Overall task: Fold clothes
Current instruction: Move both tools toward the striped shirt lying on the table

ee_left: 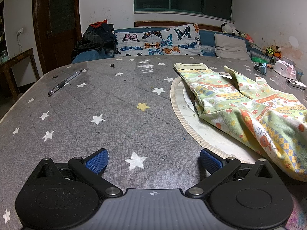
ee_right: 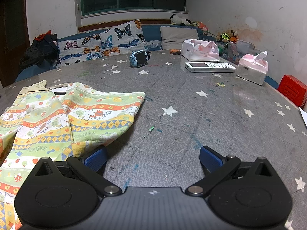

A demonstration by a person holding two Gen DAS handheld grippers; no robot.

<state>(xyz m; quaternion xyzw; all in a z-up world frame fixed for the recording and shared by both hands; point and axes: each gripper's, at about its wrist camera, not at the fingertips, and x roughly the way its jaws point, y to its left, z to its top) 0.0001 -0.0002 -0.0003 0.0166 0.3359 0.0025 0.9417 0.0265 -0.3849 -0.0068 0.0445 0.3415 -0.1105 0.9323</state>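
The patterned pants (ee_left: 249, 103) lie unfolded and rumpled on the grey star-print table (ee_left: 115, 115), partly over a round white mat (ee_left: 184, 118), right of the left gripper (ee_left: 153, 161) and left of the right gripper (ee_right: 153, 159). Both grippers are released, jaws wide, nothing between them. Folding looks not yet begun; next would be gripping an edge, probably the waistband or a leg end. At the far right, a tissue pack (ee_right: 252, 68) shows a tissue sticking out.
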